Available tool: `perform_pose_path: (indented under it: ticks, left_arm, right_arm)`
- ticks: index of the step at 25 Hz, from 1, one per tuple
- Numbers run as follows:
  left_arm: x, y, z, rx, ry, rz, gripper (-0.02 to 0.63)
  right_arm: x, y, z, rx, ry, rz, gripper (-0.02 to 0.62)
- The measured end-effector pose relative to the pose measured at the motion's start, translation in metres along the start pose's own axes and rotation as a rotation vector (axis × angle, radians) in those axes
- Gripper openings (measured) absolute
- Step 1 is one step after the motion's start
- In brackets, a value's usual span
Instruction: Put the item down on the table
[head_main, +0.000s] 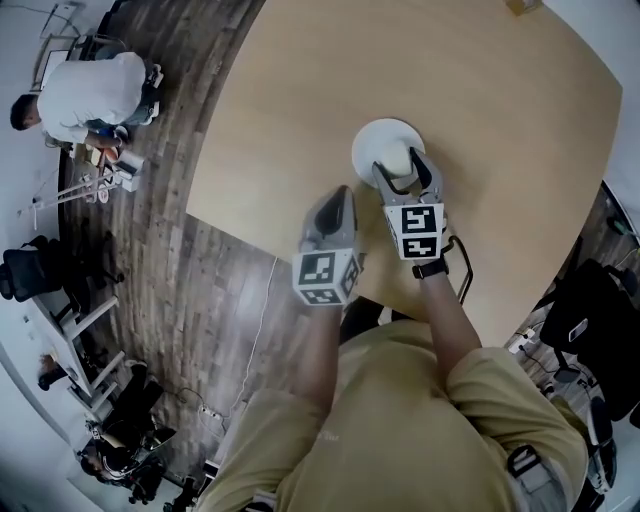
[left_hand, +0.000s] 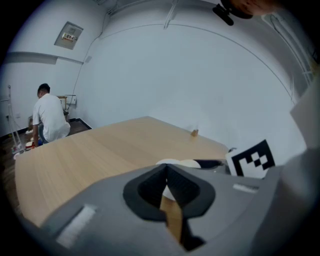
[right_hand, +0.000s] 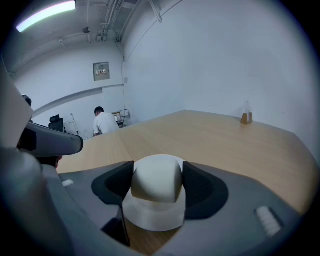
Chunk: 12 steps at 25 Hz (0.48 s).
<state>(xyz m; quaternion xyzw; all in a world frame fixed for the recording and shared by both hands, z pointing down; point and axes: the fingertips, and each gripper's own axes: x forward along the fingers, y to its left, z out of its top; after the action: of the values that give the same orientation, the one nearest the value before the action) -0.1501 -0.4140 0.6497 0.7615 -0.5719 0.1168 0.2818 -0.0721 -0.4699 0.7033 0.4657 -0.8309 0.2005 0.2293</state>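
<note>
Left tongs (head_main: 340, 195) shut, empty, above near edge of bench (head_main: 480, 120) | right tongs (head_main: 400, 167) clamped on white rounded item (right_hand: 157, 181) | item over white disc (head_main: 375, 137) on bench, contact unclear | small brown object (right_hand: 245, 118) far side

A person (head_main: 90, 95) in a white shirt crouches over clutter (head_main: 115, 170) on the dark plank floor (head_main: 210, 290), a black chair (head_main: 35, 270) nearby. A small brown object (right_hand: 245, 118) stands before the white wall (right_hand: 225, 60); 1 light strip (right_hand: 45, 15) glows overhead.
</note>
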Motion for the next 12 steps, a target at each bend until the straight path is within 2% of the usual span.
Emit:
perform_pose_path:
  ticks: [6, 12]
  left_arm:
    - [0.013, 0.004, -0.017, -0.006, 0.030, 0.008, 0.002]
    - [0.014, 0.007, -0.019, -0.014, 0.031, 0.000, 0.002]
  right_arm:
    - [0.022, -0.005, -0.004, -0.052, 0.013, -0.004, 0.307]
    - [0.038, -0.006, -0.029, -0.099, 0.151, -0.051, 0.310]
